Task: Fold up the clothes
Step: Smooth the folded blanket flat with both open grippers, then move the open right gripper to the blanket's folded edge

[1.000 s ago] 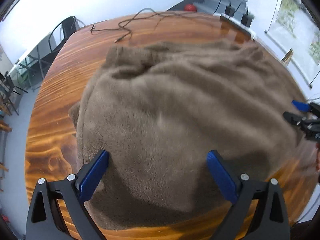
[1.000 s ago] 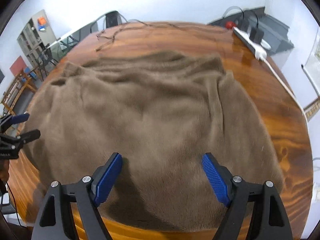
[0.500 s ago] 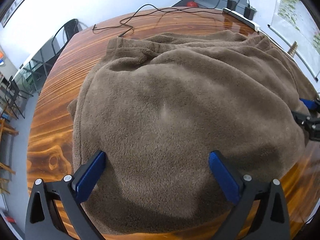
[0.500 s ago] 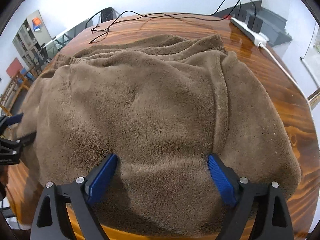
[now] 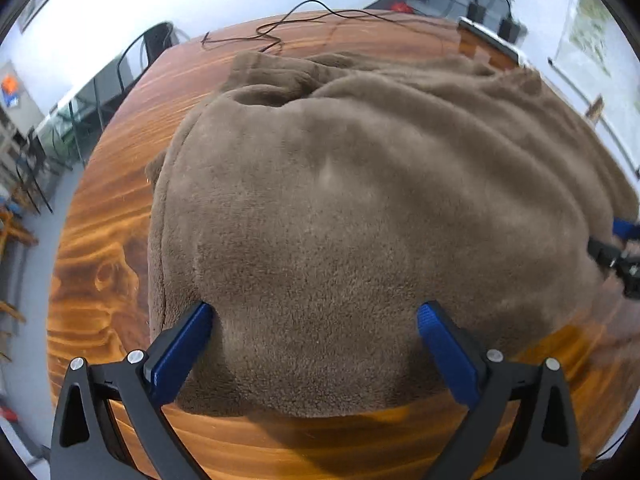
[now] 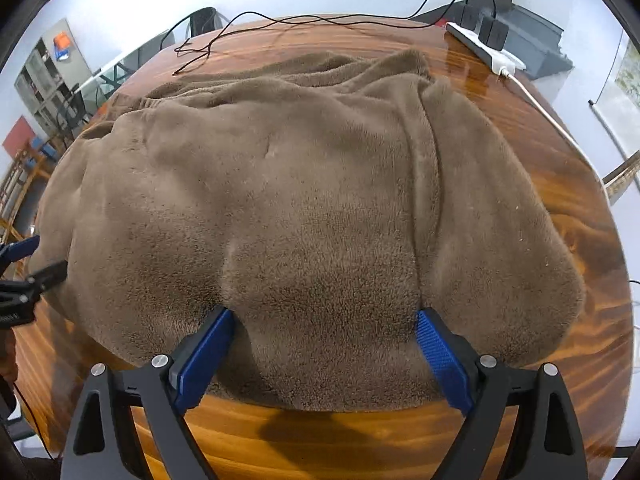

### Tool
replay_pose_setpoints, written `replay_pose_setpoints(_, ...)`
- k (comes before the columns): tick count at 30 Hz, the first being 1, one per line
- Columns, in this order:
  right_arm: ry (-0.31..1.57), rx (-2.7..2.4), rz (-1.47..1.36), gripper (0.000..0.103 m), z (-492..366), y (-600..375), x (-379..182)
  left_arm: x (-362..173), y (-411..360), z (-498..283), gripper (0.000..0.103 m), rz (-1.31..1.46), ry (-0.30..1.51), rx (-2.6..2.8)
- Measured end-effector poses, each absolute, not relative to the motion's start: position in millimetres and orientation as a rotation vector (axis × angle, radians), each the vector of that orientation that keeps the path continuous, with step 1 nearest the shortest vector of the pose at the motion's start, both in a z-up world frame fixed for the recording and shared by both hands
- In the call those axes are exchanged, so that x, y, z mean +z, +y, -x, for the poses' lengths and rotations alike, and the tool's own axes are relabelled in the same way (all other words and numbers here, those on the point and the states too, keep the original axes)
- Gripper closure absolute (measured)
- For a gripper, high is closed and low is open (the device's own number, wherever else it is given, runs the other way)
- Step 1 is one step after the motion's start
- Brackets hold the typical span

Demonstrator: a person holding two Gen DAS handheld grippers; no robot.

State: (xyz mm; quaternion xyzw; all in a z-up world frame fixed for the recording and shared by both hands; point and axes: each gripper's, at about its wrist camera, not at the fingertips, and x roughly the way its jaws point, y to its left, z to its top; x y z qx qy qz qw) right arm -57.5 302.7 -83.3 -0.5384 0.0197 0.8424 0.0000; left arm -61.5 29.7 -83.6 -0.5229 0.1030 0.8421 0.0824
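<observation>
Your left gripper (image 5: 316, 312), black with 2 blue ribbed pads, has its jaws spread wide, and the near edge of the brown plush fleece garment (image 5: 360, 200) fills the gap between them. The pads press into the pile at both sides without pinching it. Your right gripper (image 6: 326, 320) looks the same: jaws wide apart, blue pads sunk into the fleece hem, nothing clamped.

The garment lies spread across the glossy round wooden table (image 5: 100, 240), heaped in soft folds at its far side. Its near hem sits close to the table edge nearest you. Bare wood shows as a wide strip at the left in the left wrist view and as a wide strip at the right in the right wrist view, so both outer sides have free room. A thin black cable (image 6: 280, 24) trails over the far wood, clear of the fabric. A white power strip (image 6: 484, 46) with black plugs sits at the far right rim.

Compared with 0.5 seconds ago, both grippers sit further onto the garment; the pads that were at the hem now dent it. 1 second ago they hung above it.

Each gripper shows at the edge of the other's view, at opposite ends of the near hem.
</observation>
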Motion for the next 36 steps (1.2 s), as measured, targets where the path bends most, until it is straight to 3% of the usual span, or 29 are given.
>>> replay_pose_setpoints(3,0.026,2.642,1.710,0.001,58.9,299.0,-86.7,-78.5,26.7,63.8,0.000,1.572,0.268,2.510)
replay_pose_setpoints(10,0.042,2.672,1.631,0.001,54.2,298.7,-66.3,-43.1,-19.3,74.9,0.000,1.515,-0.008,2.613)
replay_pose_setpoints(16,0.096,2.651,1.473,0.001,56.5,327.3,-41.2,-57.3,-65.6,116.7,0.000,1.636,-0.247,2.647)
replay_pose_setpoints(23,0.175,2.601,1.417,0.001,64.5,359.3,-31.5,-65.7,-80.2,142.7,0.000,1.646,-0.258,2.651)
replay_pose_setpoints(29,0.144,2.606,1.404,0.001,71.5,366.4,-29.8,-69.8,-87.3,155.0,0.000,1.674,-0.328,2.609)
replay_pose_setpoints(36,0.107,2.612,1.390,0.001,79.8,374.6,-27.8,-74.7,-80.2,163.1,0.000,1.688,-0.287,2.597)
